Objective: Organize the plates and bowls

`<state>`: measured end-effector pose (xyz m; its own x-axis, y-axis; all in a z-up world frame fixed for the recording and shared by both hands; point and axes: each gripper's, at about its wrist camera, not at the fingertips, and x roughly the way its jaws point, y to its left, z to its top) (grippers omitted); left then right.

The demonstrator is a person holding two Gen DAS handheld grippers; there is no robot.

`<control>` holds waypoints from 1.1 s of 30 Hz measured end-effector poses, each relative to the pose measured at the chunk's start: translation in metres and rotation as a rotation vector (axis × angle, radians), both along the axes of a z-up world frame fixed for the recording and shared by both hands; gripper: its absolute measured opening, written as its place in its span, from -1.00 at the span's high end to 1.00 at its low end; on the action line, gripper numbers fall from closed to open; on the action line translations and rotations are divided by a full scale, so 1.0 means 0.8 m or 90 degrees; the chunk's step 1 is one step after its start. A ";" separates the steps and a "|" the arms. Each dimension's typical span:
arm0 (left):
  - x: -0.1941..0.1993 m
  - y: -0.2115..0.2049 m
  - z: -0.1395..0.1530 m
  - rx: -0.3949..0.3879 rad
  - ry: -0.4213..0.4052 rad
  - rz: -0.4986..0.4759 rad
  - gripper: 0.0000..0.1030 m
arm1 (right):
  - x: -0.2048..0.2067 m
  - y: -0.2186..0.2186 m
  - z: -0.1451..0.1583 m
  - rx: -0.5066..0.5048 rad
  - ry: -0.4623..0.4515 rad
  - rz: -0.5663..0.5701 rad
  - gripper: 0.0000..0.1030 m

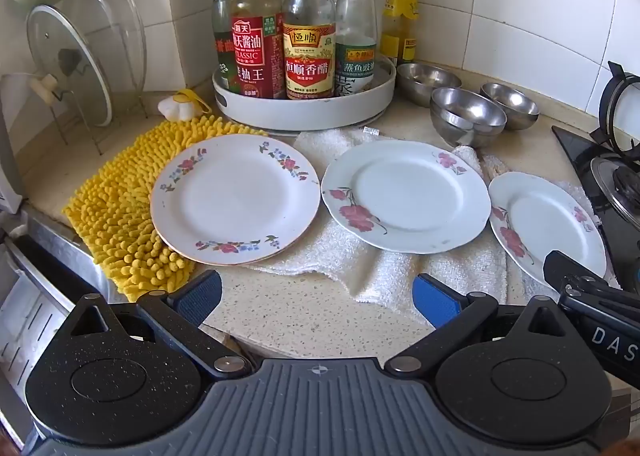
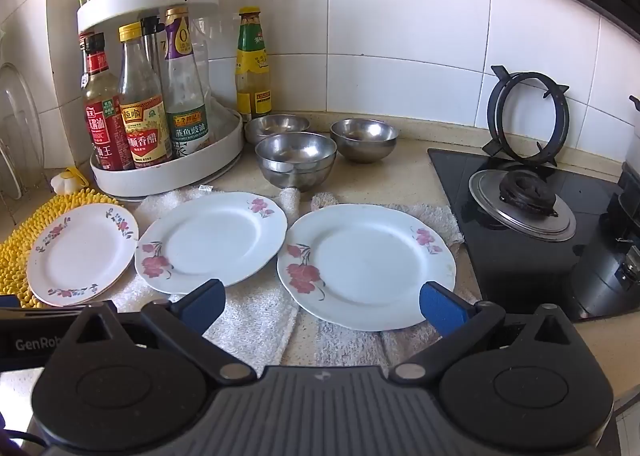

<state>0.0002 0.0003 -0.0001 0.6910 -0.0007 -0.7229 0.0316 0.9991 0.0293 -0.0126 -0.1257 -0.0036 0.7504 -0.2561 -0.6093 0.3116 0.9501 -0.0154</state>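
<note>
Left tongs (image 1: 318, 296) wide open, empty; right tongs (image 2: 322, 306) wide open, empty, above plate (image 2: 366, 266)

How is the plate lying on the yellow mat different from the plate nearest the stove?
The plate on the yellow mat carries small multicoloured flower sprigs spaced around its rim; the plate nearest the stove has two pink blossom sprays. The mat plate rests on a second plate, partly over the yellow mat; the stove-side plate lies singly on the white towel. Both are white, round, empty and lie face up.
</note>
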 end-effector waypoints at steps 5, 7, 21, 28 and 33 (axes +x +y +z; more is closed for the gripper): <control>0.001 0.002 0.000 0.001 0.000 -0.002 -0.99 | -0.002 0.000 -0.001 0.001 0.004 -0.001 -1.00; 0.003 0.002 0.000 0.001 0.000 0.000 -0.99 | 0.000 0.000 -0.003 0.001 0.006 -0.002 -1.00; 0.001 -0.001 -0.002 0.001 0.004 -0.001 -0.99 | -0.002 0.003 -0.002 0.007 0.018 -0.008 -1.00; 0.002 -0.001 -0.004 0.001 0.010 -0.002 -0.99 | -0.001 0.004 -0.002 0.008 0.015 -0.015 -1.00; 0.006 -0.001 -0.006 0.005 0.016 -0.006 -0.99 | 0.001 0.006 -0.002 0.003 0.024 -0.020 -1.00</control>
<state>0.0052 -0.0008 -0.0050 0.6728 -0.0013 -0.7398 0.0418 0.9985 0.0363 -0.0120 -0.1208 -0.0053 0.7185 -0.2757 -0.6386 0.3404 0.9400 -0.0228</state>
